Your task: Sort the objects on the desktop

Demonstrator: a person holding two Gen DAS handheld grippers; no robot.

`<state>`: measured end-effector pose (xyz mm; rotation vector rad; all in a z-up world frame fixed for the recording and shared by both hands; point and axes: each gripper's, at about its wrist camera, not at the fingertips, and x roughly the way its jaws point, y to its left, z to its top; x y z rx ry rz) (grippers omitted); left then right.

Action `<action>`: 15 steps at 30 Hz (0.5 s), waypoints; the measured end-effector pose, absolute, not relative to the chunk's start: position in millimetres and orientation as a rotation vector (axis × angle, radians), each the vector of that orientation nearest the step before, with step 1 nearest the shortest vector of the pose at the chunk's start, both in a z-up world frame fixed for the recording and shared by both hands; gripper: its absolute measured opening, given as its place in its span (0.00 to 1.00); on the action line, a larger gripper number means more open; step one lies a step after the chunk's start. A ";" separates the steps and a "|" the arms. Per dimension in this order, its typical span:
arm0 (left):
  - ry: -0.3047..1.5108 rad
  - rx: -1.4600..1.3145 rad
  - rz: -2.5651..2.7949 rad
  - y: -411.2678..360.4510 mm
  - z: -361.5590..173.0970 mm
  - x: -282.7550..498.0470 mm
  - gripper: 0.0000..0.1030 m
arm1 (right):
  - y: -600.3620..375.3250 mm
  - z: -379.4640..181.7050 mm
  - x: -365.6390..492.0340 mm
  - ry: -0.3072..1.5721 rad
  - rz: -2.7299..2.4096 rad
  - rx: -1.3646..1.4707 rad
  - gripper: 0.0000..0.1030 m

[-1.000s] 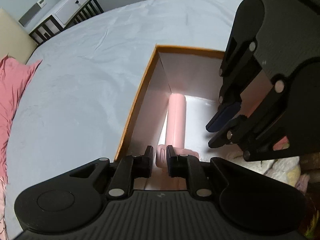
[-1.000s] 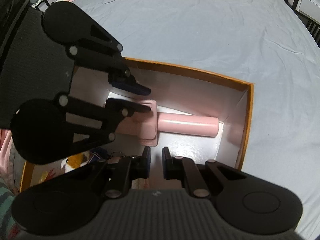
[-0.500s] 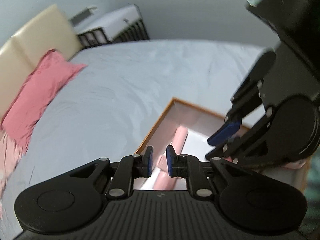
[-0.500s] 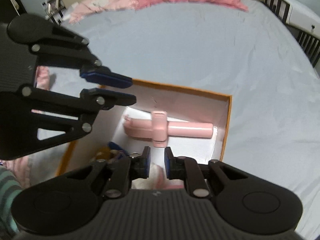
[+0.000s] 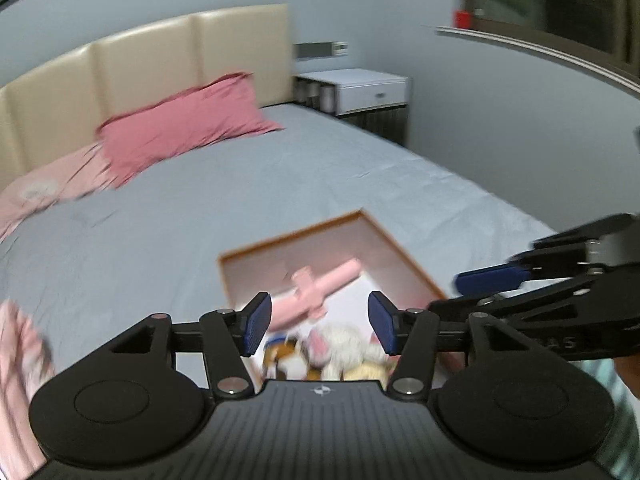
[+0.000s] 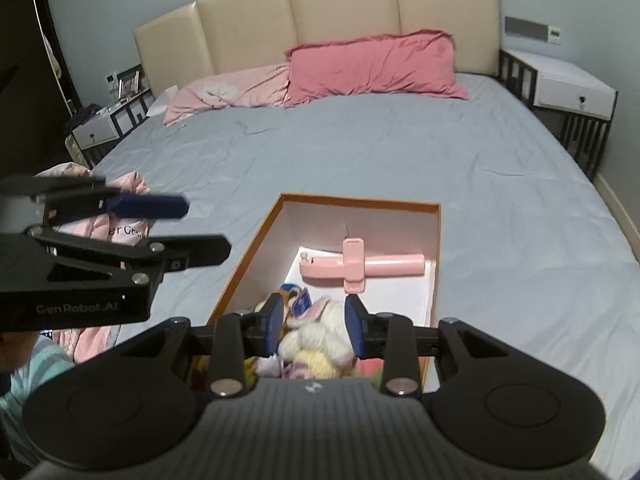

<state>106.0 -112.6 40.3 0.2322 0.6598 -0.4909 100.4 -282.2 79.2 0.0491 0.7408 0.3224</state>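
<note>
An orange-rimmed box [image 6: 436, 248] with a white inside stands on the grey-blue bed; it also shows in the left wrist view [image 5: 404, 248]. A pink selfie stick [image 6: 360, 266] lies in its far end and shows blurred in the left wrist view [image 5: 316, 290]. Plush toys [image 6: 320, 332] fill the near end. My left gripper [image 5: 318, 322] is open and empty, held above the box's near end. My right gripper [image 6: 314, 322] is open and empty above the plush toys. Each gripper shows in the other's view, at the side.
A red-pink pillow [image 6: 372, 66] and a pink quilt [image 6: 228, 94] lie by the beige headboard. Pink clothing [image 6: 120, 224] lies on the bed left of the box. White nightstands [image 6: 572, 88] stand on both sides.
Both grippers have risen out of the box and pulled back. The left gripper let go of the pink selfie stick, which now lies in the box. Both jaws opened wider.
</note>
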 end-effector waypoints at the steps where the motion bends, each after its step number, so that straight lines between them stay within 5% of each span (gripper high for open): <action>1: 0.665 0.219 -0.456 -110.6 34.9 99.0 0.65 | -281.6 75.0 92.7 0.733 0.312 0.049 0.36; 15: 0.762 0.018 -0.283 -102.4 -30.3 67.4 0.68 | -282.6 -4.2 49.7 0.690 0.215 0.028 0.41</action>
